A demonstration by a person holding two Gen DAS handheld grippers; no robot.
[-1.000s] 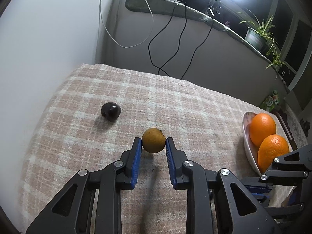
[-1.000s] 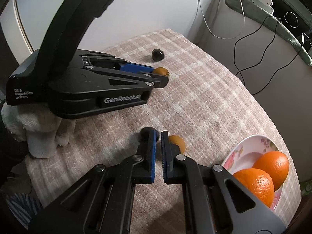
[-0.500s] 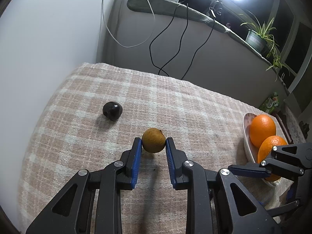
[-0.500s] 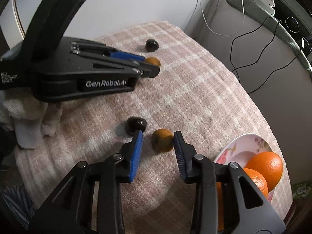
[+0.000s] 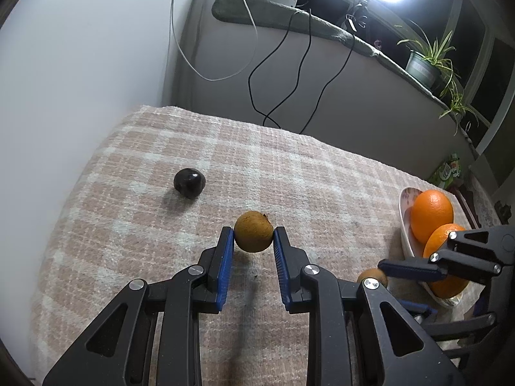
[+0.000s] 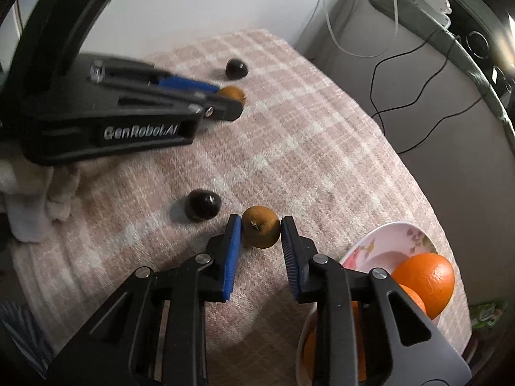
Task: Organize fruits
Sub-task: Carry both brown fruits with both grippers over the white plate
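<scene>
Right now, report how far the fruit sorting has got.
Done: two oranges sit in the floral bowl. In hand: the left claw grips one brown fruit; the right claw is closing on another. Left: two dark fruits on the cloth.

Each black plastic hand-held gripper (image 5: 253,251) (image 6: 261,236) was fitted with ribbed blue pads (image 5: 225,267), silver screws (image 5: 195,270) and triangular cut-outs; white "GenRobot.AI" lettering (image 6: 141,131) was printed on one.

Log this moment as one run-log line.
left gripper: shut on brown fruit | right gripper: closing on second brown fruit | oranges in bowl
</scene>
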